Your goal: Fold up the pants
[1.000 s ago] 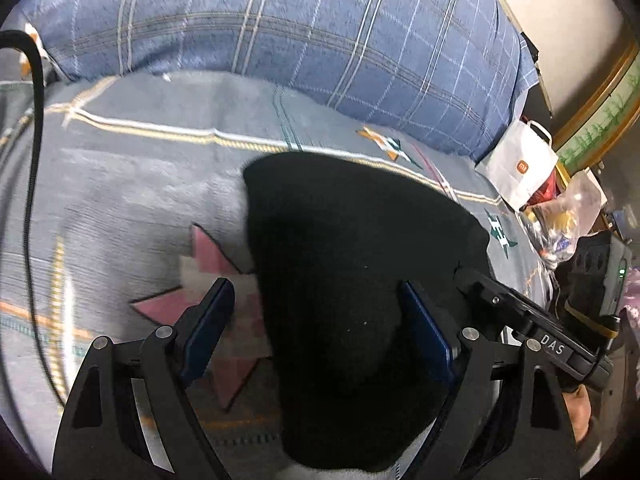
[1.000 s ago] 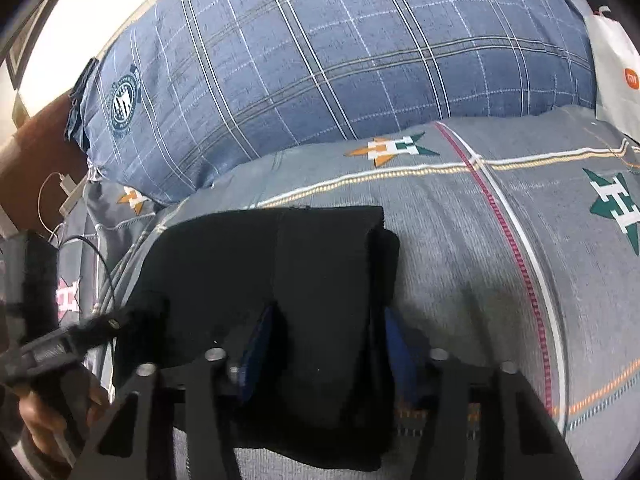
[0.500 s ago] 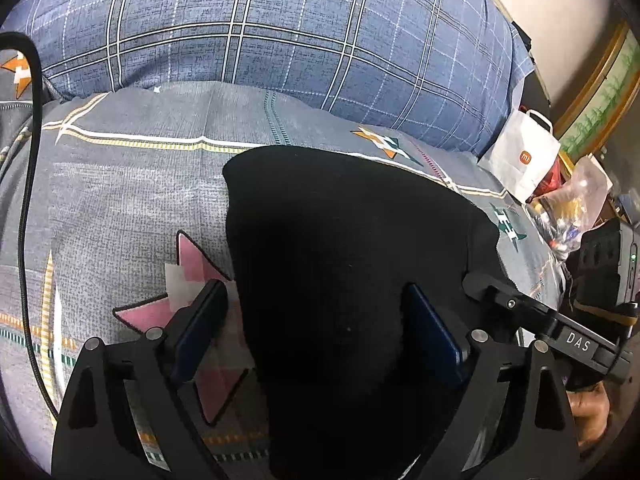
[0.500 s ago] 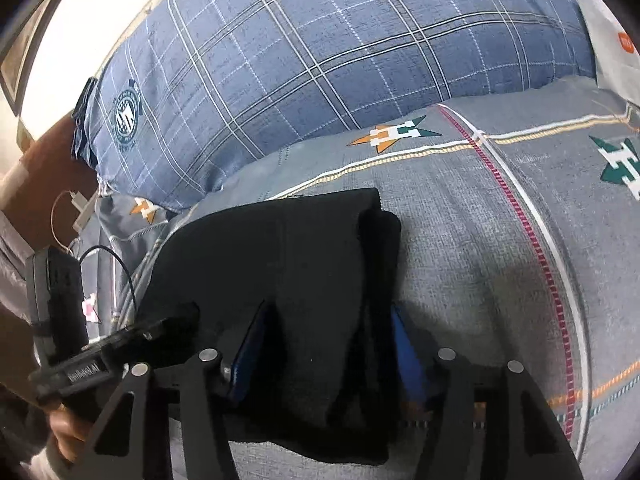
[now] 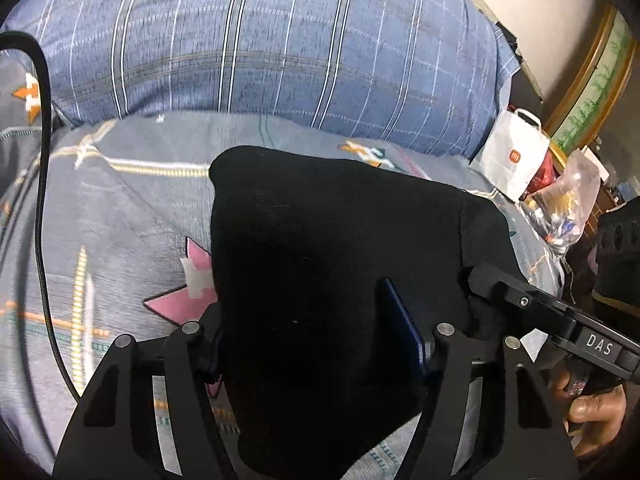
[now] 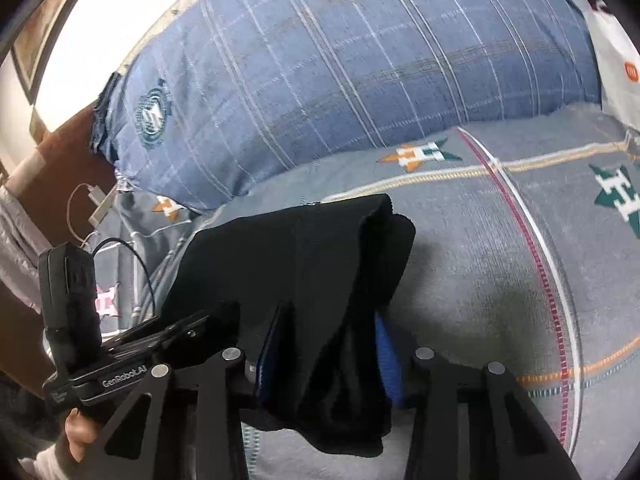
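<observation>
The black pants (image 5: 332, 264) are folded into a thick bundle and held above the grey patterned bedspread (image 5: 120, 208). My left gripper (image 5: 312, 340) is shut on the bundle's left end, its blue pads pressed into the cloth. My right gripper (image 6: 324, 356) is shut on the right end (image 6: 320, 264), where folded layers hang between the fingers. Each gripper shows in the other's view: the right one at the lower right of the left wrist view (image 5: 532, 304), the left one at the lower left of the right wrist view (image 6: 132, 352).
A big blue plaid pillow (image 5: 280, 48) lies at the head of the bed, also in the right wrist view (image 6: 360, 60). A white paper bag (image 5: 510, 156) and a plastic bag of items (image 5: 560, 200) sit at the right. A black cable (image 5: 40, 160) runs down the left.
Both grippers have closed further on the pants and lifted the bundle toward the pillow. The cloth now hangs between the fingers; more of the pillow fills both views.
</observation>
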